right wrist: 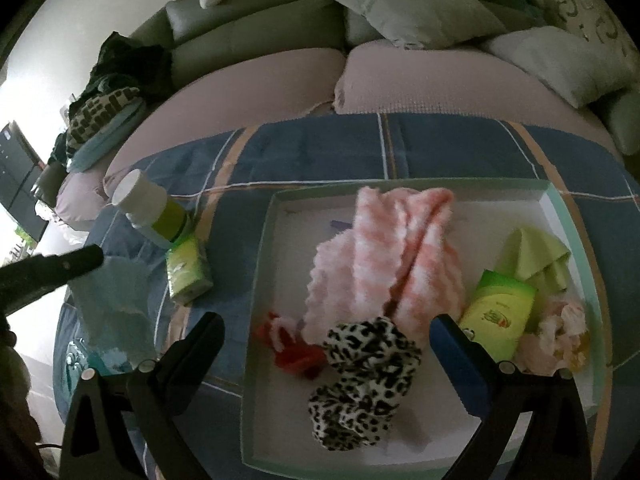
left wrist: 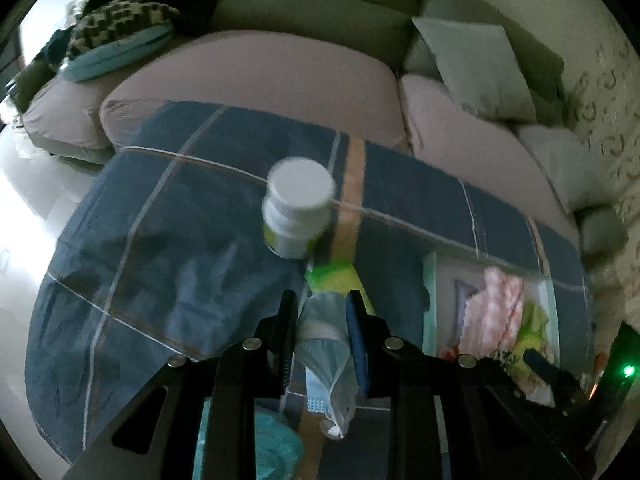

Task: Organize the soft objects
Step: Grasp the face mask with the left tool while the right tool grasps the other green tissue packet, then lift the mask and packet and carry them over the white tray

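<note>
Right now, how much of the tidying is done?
Well along. The box already holds pink socks, a leopard scrunchie, a green cloth and a tissue pack. The left gripper grips a face mask, not yet boxed. A second tissue pack remains outside beside the bottle.

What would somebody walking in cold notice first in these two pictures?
Probably the shallow box on the blue plaid cloth, filled with soft things: a pink striped fleece in the middle and a leopard-print scrunchie at the front, under the open right gripper. Next, the left gripper pinching a pale blue face mask, with a white-capped bottle standing just beyond it.
</note>
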### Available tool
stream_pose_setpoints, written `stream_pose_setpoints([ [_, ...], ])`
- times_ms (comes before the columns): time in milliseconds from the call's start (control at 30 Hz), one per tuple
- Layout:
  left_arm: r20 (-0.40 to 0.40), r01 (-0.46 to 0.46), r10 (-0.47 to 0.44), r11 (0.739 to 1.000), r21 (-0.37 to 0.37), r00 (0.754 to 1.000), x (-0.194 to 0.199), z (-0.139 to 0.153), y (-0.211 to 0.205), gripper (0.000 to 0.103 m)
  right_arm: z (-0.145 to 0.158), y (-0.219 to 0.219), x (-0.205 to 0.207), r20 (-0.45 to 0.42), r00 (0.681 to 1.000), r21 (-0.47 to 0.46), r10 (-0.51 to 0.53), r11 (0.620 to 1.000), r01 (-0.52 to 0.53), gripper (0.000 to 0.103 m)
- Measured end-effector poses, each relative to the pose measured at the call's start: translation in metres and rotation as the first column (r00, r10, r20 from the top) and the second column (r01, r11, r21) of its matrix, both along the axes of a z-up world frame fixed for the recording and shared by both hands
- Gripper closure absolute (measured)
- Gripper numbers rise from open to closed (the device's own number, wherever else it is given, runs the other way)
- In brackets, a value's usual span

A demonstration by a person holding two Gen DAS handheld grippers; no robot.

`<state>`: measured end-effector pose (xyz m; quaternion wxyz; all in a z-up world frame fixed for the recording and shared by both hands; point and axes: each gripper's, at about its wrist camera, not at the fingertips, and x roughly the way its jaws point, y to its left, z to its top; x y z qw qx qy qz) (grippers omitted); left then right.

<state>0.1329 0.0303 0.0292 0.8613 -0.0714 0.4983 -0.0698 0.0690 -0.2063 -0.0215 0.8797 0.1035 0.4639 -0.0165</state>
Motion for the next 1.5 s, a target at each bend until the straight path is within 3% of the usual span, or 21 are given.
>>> stream_pose_setpoints([
  [200, 0.054, -0.105, 0.108, 0.993, -0.057, 0.993, -0.002, 0.013, 0.044, 0.077, 0.005, 0.022, 0.008, 0.030, 0.998, -0.012, 0.047, 0.999, -0.046, 0.000],
  [400, 0.053, -0.188, 0.195, 0.975, -0.114, 0.979, -0.002, 0.008, 0.077, 0.077, 0.009, 0.064, 0.022, 0.045, 0.988, -0.073, 0.149, 0.987, -0.146, 0.000],
  [633, 0.034, -0.289, 0.297, 0.945, -0.151, 0.954, 0.002, -0.003, 0.106, 0.077, -0.003, 0.112, 0.048, 0.007, 0.962, -0.151, 0.273, 0.951, -0.269, 0.012],
  [867, 0.001, -0.308, 0.313, 0.937, -0.166, 0.950, 0.006, -0.015, 0.115, 0.077, -0.030, 0.140, 0.067, -0.068, 0.940, -0.211, 0.333, 0.916, -0.340, 0.021],
  [1100, -0.004, -0.308, 0.312, 0.936, -0.169, 0.950, 0.007, -0.017, 0.115, 0.077, -0.043, 0.145, 0.078, -0.100, 0.935, -0.228, 0.340, 0.907, -0.354, 0.024],
  [1300, -0.003, -0.308, 0.312, 0.937, -0.167, 0.950, 0.007, -0.017, 0.115, 0.077, -0.053, 0.150, 0.085, -0.117, 0.930, -0.232, 0.347, 0.901, -0.366, 0.035],
  [1367, -0.003, -0.306, 0.310, 0.937, -0.165, 0.951, 0.007, -0.017, 0.114, 0.077, -0.056, 0.149, 0.086, -0.120, 0.929, -0.216, 0.350, 0.904, -0.369, 0.047],
  [1500, -0.002, -0.301, 0.304, 0.940, -0.163, 0.953, 0.007, -0.016, 0.113, 0.077, -0.059, 0.148, 0.089, -0.124, 0.928, -0.212, 0.352, 0.904, -0.371, 0.050],
])
